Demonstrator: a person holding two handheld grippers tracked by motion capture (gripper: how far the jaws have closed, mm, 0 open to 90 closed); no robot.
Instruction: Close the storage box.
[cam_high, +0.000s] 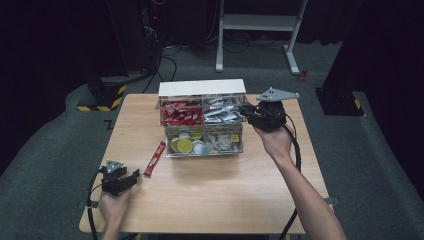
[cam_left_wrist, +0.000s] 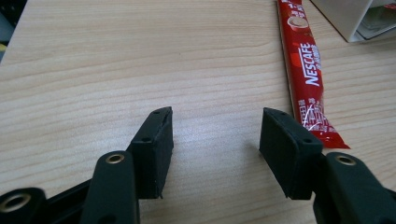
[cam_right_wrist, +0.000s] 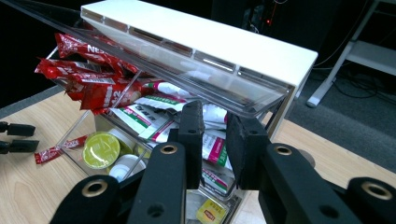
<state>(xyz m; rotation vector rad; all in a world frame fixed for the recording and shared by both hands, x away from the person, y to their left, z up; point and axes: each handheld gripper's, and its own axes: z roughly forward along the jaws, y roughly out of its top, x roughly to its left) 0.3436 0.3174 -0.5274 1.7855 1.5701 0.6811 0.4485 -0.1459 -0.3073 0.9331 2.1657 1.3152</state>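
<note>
A clear organizer box with a white top (cam_high: 201, 87) (cam_right_wrist: 201, 42) stands at the middle back of the wooden table (cam_high: 210, 200). My right gripper (cam_high: 246, 111) (cam_right_wrist: 215, 116) reaches into its upper right compartment under the raised clear flap (cam_right_wrist: 187, 70). Its jaws stand close together among white sachets (cam_high: 220, 111) (cam_right_wrist: 154, 119). Whether they hold one is unclear. A red Nescafe stick (cam_high: 155, 158) (cam_left_wrist: 306, 65) lies loose on the table. My left gripper (cam_high: 134, 176) (cam_left_wrist: 215, 121) rests open just beside the stick's near end, nothing between its jaws.
Red sticks (cam_high: 181, 112) (cam_right_wrist: 88, 79) fill the upper left compartment. Green-lidded cups (cam_high: 184, 145) (cam_right_wrist: 100, 149) and a yellow tea bag (cam_right_wrist: 210, 210) sit in the lower ones. Bare tabletop spreads in front of the box. Dark floor and a white frame (cam_high: 257, 22) lie beyond.
</note>
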